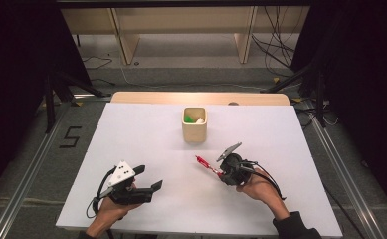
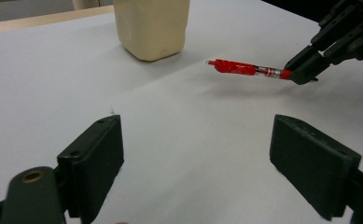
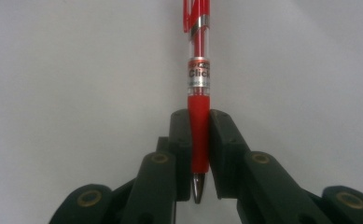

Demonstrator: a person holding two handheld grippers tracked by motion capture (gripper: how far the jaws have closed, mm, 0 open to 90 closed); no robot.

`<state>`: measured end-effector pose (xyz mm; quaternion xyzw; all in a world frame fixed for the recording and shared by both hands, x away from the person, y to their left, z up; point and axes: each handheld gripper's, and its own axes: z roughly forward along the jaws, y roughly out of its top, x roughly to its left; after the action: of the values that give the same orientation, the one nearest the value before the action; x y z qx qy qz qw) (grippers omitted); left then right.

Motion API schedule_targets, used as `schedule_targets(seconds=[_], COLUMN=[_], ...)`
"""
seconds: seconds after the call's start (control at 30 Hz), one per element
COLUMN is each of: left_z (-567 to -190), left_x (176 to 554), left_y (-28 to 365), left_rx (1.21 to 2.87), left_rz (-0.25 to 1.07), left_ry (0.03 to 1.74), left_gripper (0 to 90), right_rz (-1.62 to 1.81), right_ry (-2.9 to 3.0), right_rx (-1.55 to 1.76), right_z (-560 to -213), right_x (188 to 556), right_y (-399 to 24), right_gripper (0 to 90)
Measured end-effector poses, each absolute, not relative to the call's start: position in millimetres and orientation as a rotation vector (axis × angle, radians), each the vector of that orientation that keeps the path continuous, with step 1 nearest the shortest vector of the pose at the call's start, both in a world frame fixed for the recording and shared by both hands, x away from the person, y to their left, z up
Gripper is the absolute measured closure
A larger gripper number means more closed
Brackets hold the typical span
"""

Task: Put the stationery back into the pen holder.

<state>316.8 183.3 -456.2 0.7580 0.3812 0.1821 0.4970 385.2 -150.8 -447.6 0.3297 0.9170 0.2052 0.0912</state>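
A red click pen (image 1: 204, 164) sticks out from my right gripper (image 1: 220, 173), right of the table's middle, pointing up-left toward the cup. In the right gripper view the jaws are shut on the pen's red grip (image 3: 198, 140). Its metal tip points back between them and its clear barrel (image 3: 198, 56) runs away over the white table. From the left gripper view the pen (image 2: 244, 69) hangs just above the surface in the right gripper (image 2: 303, 73). My left gripper (image 1: 148, 178) rests near the front left, open, and nothing lies between its wide-apart jaws (image 2: 195, 140).
A beige cup (image 1: 194, 130) stands behind the table's middle, holding a green thing (image 1: 188, 119) and a white thing (image 1: 200, 120). The cup (image 2: 152, 28) is beyond the left gripper. The white table top (image 1: 131, 129) has a wooden back edge (image 1: 196, 97). Dark stand legs flank the table.
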Motion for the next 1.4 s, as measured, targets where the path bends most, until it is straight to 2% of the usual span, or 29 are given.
schedule_targets(seconds=[0.6,1.03,1.4], left_z=[-455.5,-435.7,-420.0], left_x=[320.1,318.1,327.0], left_y=[185.0,179.5,168.3], left_rx=[1.843,1.853,1.963], left_rz=[0.442,0.472,0.438], left_ry=[0.938,0.897,0.844], left_gripper=[17.0,17.0,16.9], right_rz=[0.772,0.759,0.708], right_ry=[2.621,2.515,2.446], right_rx=[0.656,0.473,0.372], right_z=[-425.7,-429.2,-437.3], right_x=[345.0,323.1,310.5], right_y=[-136.4,-135.7,-137.3], right_gripper=[80.7,80.7,80.7])
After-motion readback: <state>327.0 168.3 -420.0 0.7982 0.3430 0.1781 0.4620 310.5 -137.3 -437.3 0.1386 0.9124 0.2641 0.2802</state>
